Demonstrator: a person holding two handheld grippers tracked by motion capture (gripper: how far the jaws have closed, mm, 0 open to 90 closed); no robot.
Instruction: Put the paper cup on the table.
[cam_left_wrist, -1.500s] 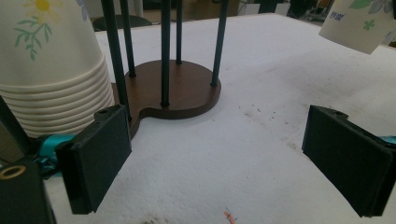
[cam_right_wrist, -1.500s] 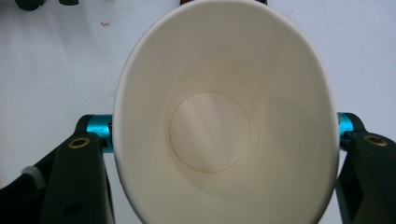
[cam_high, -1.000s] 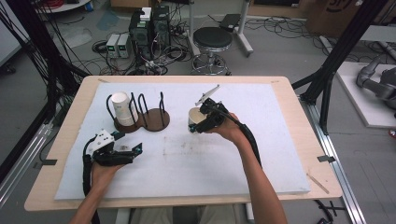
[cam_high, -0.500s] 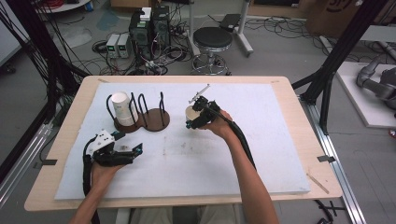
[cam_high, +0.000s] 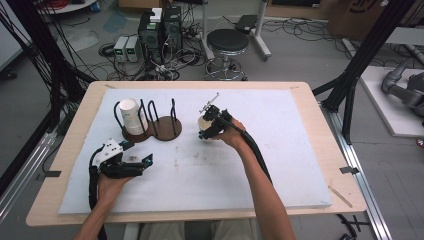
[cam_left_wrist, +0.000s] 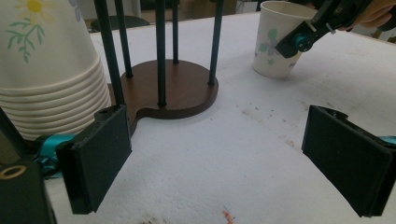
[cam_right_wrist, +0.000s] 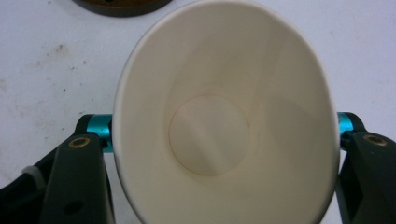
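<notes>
Right gripper view: right tool (cam_right_wrist: 219, 140) clamps an empty paper cup (cam_right_wrist: 224, 116); left tool (cam_left_wrist: 233, 158) gapes wide, empty.

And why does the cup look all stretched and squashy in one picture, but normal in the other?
In the right gripper view the camera looks straight down into the paper cup from very close, so its rim bulges into a wide oval and its near edge blurs. In the left gripper view the same cup stands farther off, so it looks an ordinary shape, while the near stack of cups looms large.
</notes>
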